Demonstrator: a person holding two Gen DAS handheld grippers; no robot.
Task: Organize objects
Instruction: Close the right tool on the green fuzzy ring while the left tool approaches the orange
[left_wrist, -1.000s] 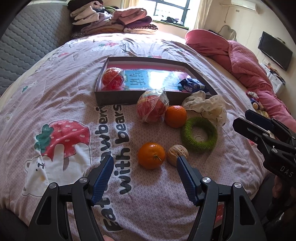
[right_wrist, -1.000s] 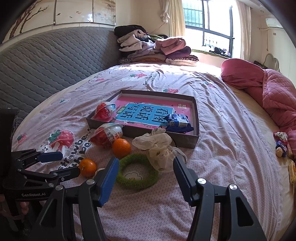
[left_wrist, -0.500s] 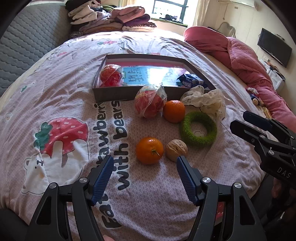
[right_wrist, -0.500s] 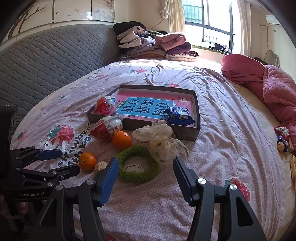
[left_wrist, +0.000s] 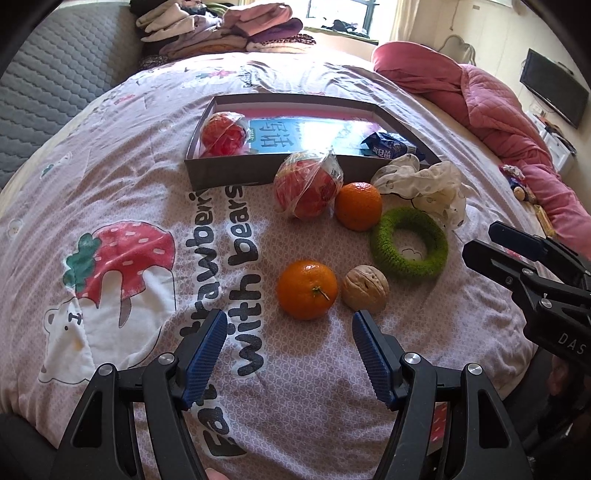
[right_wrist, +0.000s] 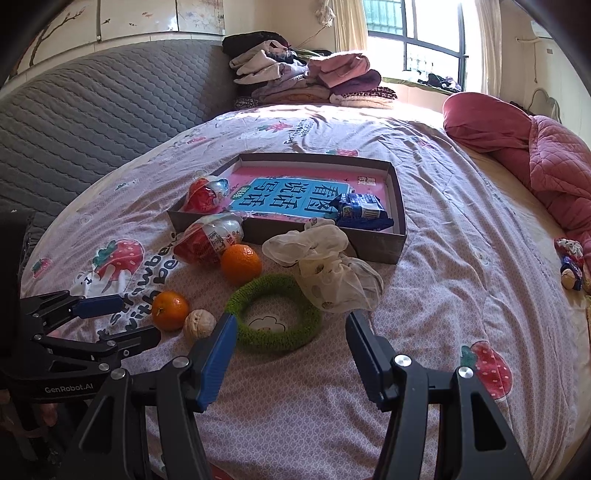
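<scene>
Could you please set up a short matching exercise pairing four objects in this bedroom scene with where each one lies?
Things:
1. blue snack packet
2. brown walnut
3. green knitted ring
4. cream gauze pouch

Places:
A. beside the nearer orange
B. inside the grey cardboard box
C. just ahead of the right gripper
D. against the box's near wall

Pairs: 1-B, 2-A, 3-C, 4-D

- A box (left_wrist: 229, 170) sits mid-bed on the bedspread (left_wrist: 110, 184); inside it, a wrapped ball (left_wrist: 223, 134) fills the left corner, a snack packet (left_wrist: 388, 146) the right.
- Against the box's near wall rests a second wrapped ball (left_wrist: 308, 188), with an orange (left_wrist: 358, 206) touching its right side.
- A crumpled cloth (left_wrist: 432, 184) lies right of that orange, by the box's near right corner.
- A ring (left_wrist: 408, 242) lies just before the cloth.
- Nearest the bed's front edge, another orange (left_wrist: 306, 290) sits left of a walnut (left_wrist: 365, 288).
</scene>
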